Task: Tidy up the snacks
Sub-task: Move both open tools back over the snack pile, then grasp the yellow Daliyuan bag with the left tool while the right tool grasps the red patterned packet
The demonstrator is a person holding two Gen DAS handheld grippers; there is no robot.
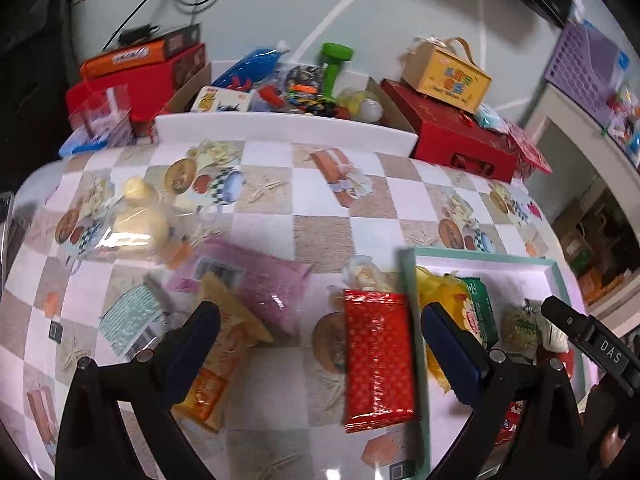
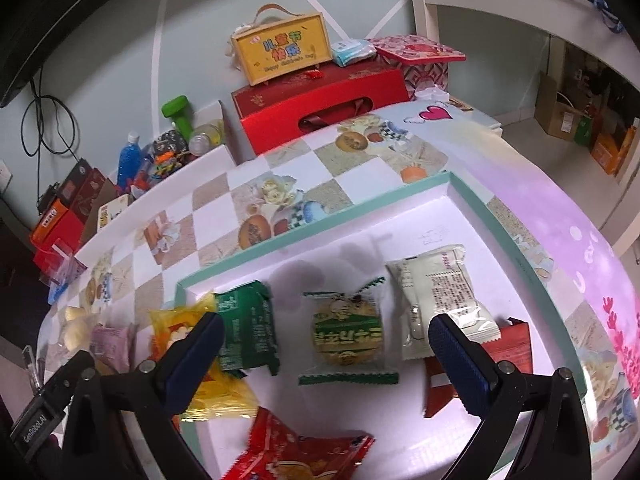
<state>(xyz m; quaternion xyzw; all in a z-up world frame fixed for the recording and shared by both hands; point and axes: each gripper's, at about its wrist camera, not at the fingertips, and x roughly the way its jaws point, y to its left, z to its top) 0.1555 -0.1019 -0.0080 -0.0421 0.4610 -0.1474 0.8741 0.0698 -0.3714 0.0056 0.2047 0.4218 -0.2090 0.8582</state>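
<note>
- Left claw [image 1: 320, 332] hangs wide open above a red packet [image 1: 378, 358] that lies between its fingers, apparently ungripped; the packet's right edge overlaps the teal rim of the tray [image 1: 480, 258].
- Right claw [image 2: 326, 338] hovers over the tray [image 2: 320, 216], jaws spread wide and holding nothing, with a round cookie pack [image 2: 347, 338] lying between its fingers.
- Risk, as a judgement: if the left claw closes askew, a finger could catch the tray rim and shove the tray, or pinch only the slick foil edge so that the red packet slips out on the lift.
- A second hazard: the two claws work close together at the tray's near-left corner, and could knock each other or scatter packets already placed.
- In the tray, right wrist view: a yellow pack [image 2: 208, 368], a green pack [image 2: 250, 336], the cookie pack, a white pack [image 2: 440, 300], a dark-red pack [image 2: 512, 344] and a red bag [image 2: 296, 456] at the near edge.
- Still loose on the checked surface [image 1: 312, 184]: a pink pack [image 1: 264, 280], a clear bag of pale buns [image 1: 136, 220], a teal pack [image 1: 132, 316] and an orange-yellow pack [image 1: 216, 368].
- At the far edge, an open box [image 1: 280, 124] holds assorted toys and bottles.
</note>
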